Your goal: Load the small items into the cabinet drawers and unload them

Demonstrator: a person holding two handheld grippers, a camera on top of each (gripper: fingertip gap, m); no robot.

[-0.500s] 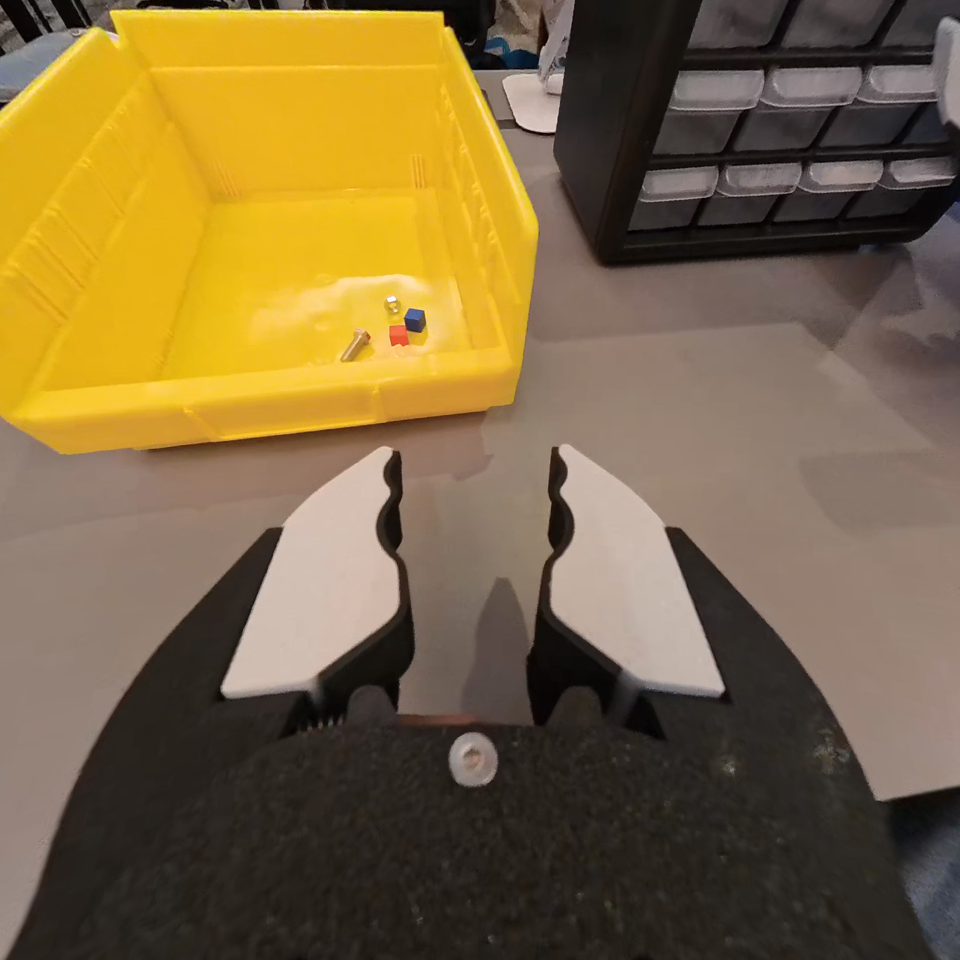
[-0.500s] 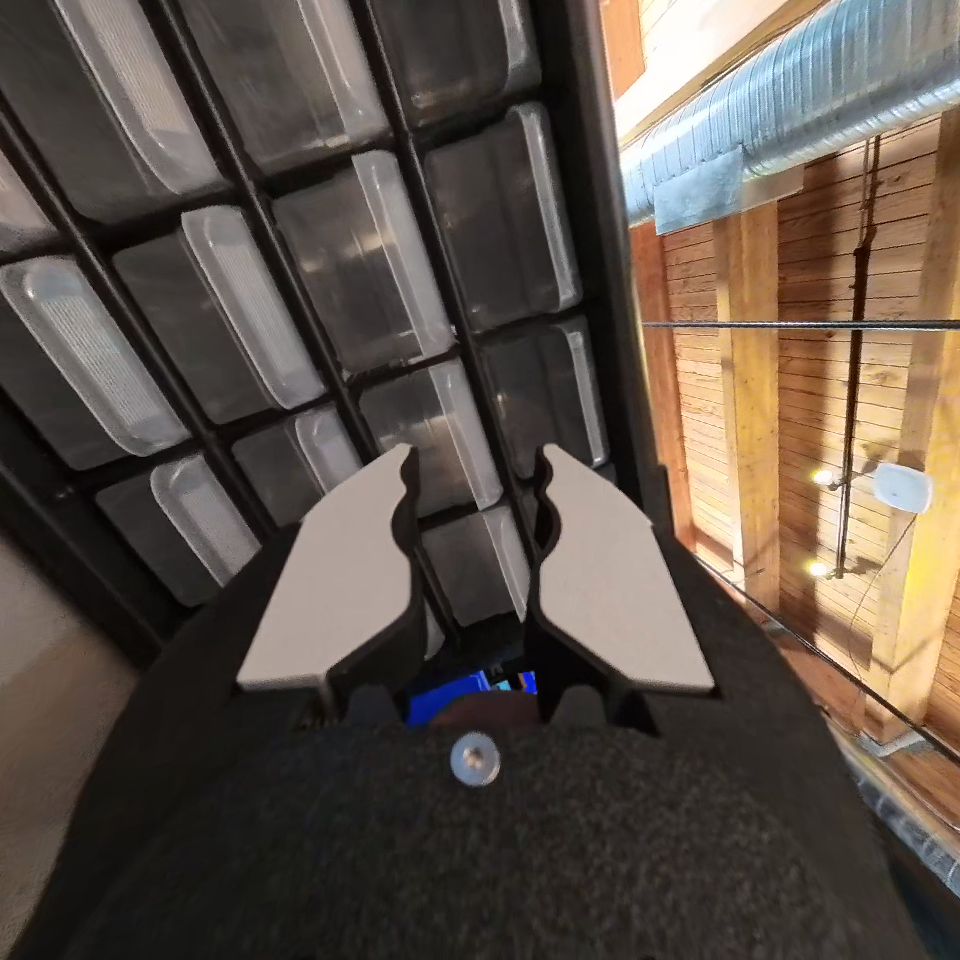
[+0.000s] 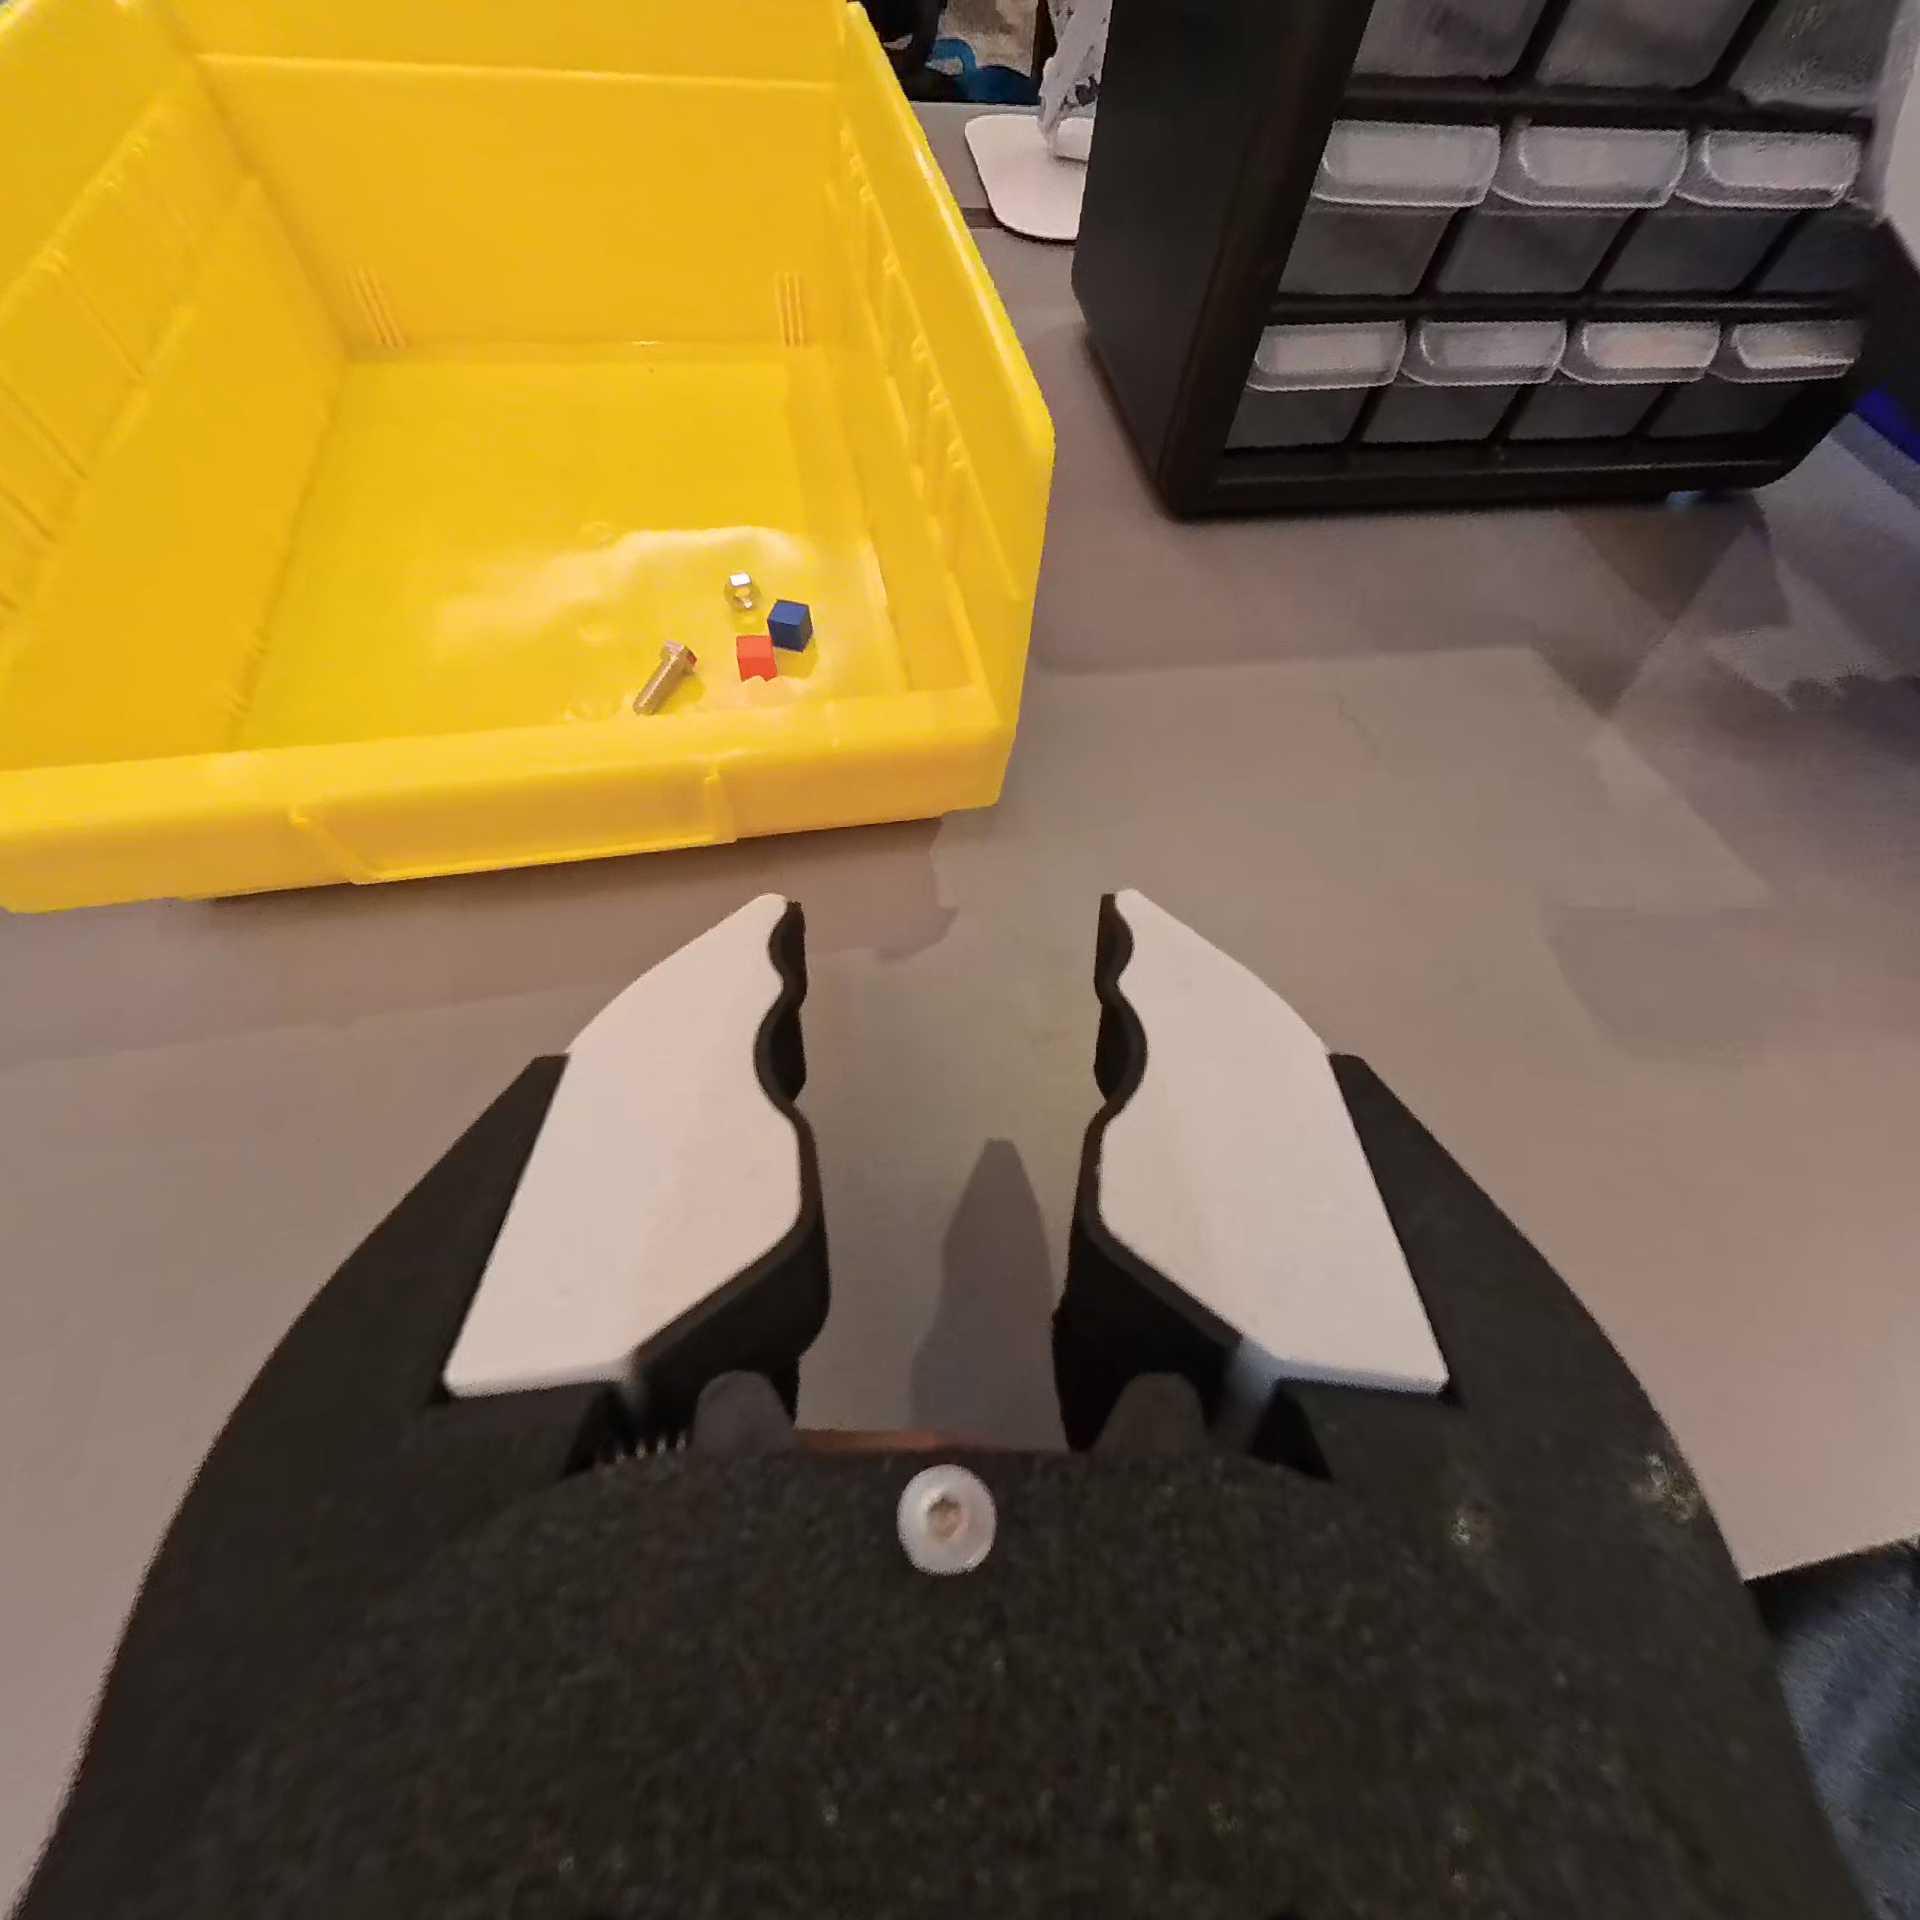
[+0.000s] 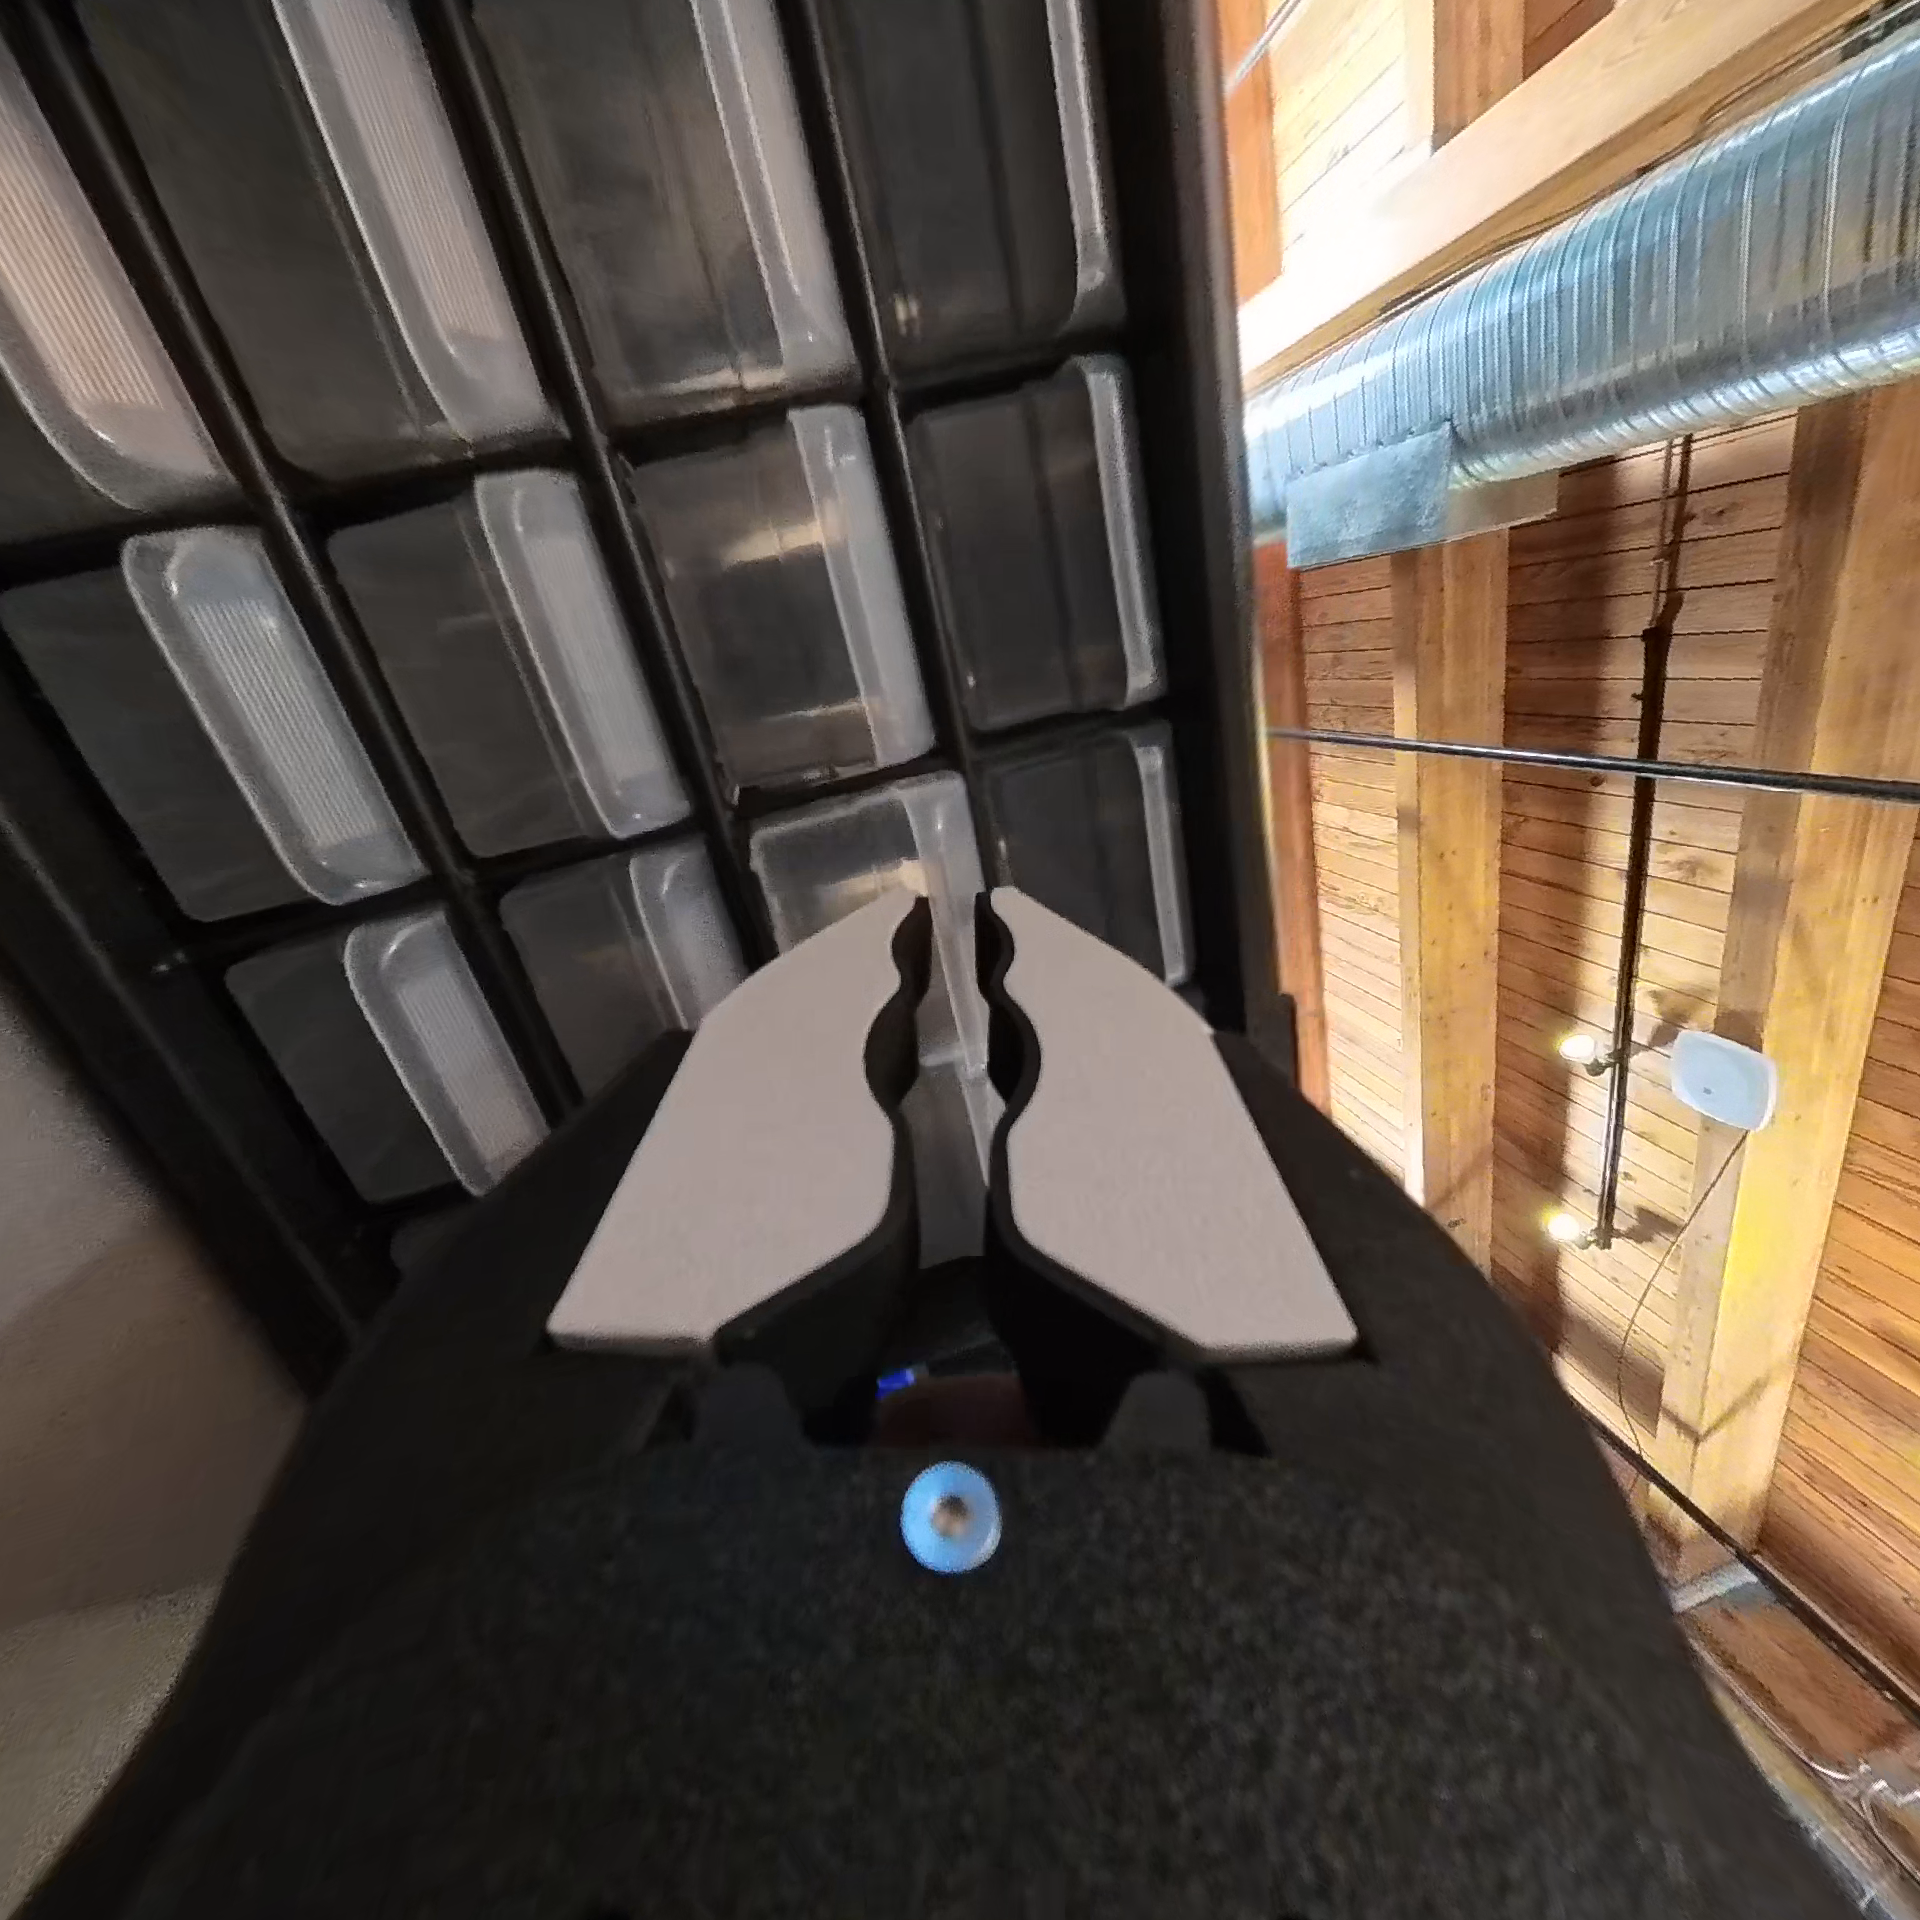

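Observation:
My left gripper [image 3: 951,914] is open and empty, low over the grey table mat in front of the yellow bin [image 3: 520,821]. In the bin lie a bolt [image 3: 665,675], a nut [image 3: 740,590], a red cube [image 3: 755,657] and a blue cube [image 3: 791,623]. The black drawer cabinet [image 3: 1195,312] stands at the far right. In the right wrist view my right gripper [image 4: 954,914] is tilted upward, close against the cabinet front [image 4: 1184,520]. It is shut on the clear handle [image 4: 953,977] of a low drawer [image 4: 831,862] near the cabinet's right edge.
A white flat object [image 3: 1023,177] lies behind the bin and cabinet. The grey mat's edge [image 3: 1818,1538] is at the near right. Past the cabinet, the right wrist view shows wooden beams and a metal duct [image 4: 1610,343] overhead.
My right gripper's jaws have closed from open onto the drawer handle. The left gripper has hardly moved and stays open.

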